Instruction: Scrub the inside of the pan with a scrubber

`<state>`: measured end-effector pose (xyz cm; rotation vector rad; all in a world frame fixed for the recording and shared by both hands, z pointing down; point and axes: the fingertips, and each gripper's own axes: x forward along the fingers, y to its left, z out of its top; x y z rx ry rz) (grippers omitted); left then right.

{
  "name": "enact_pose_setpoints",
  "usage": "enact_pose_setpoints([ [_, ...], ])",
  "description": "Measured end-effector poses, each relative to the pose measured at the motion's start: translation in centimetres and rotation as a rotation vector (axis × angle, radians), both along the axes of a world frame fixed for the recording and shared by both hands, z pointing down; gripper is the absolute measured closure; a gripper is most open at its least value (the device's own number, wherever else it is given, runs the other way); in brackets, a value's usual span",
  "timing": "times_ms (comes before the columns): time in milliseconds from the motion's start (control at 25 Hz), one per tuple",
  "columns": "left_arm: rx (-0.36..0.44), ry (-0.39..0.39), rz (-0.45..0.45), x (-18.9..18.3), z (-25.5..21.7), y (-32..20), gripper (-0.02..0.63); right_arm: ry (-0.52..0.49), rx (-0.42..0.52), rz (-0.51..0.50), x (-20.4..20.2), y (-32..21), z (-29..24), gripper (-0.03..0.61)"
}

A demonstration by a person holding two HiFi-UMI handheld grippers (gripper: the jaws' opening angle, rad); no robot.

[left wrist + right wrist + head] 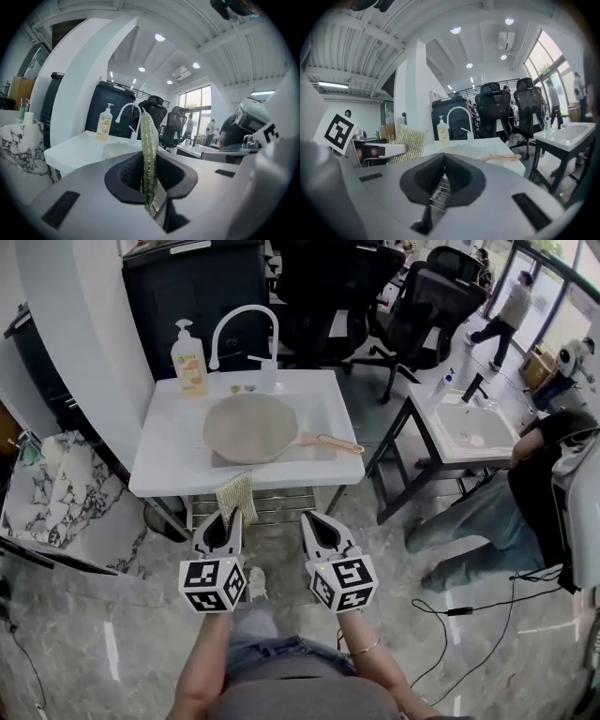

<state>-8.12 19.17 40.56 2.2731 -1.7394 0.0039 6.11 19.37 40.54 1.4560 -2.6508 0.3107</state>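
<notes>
A beige pan (250,427) with a pinkish handle (334,442) lies in the basin of the white sink unit (164,460); it also shows low and flat as the pan (461,150) in the right gripper view. My left gripper (232,514) is shut on a green-yellow scrubber (235,495), held upright at the sink's front edge. Seen edge-on, the scrubber (148,154) stands between the jaws in the left gripper view. My right gripper (309,518) is shut and holds nothing, beside the left one and short of the sink. The scrubber (408,143) appears at its left.
A soap bottle (190,360) and a white faucet (246,332) stand at the sink's back. Office chairs (427,306) are behind. A second sink table (473,432) is at the right, with a person (534,484) crouched beside it. A marble counter (47,488) lies left.
</notes>
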Motion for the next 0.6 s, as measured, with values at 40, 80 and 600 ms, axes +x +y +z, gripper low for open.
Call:
enact_pose_setpoints([
  [40, -0.004, 0.003, 0.004, -0.5, 0.1, -1.3, 0.548, 0.005, -0.002, 0.002, -0.5, -1.3, 0.2, 0.568],
  [80, -0.009, 0.009, 0.007, -1.0, 0.2, -2.6, 0.548, 0.009, -0.008, 0.003, -1.1, -2.6, 0.4, 0.568],
  [600, -0.03, 0.047, 0.093, -6.2, -0.3, -17.2, 0.548, 0.038, -0.036, 0.067, -6.4, -17.3, 0.2, 0.568],
])
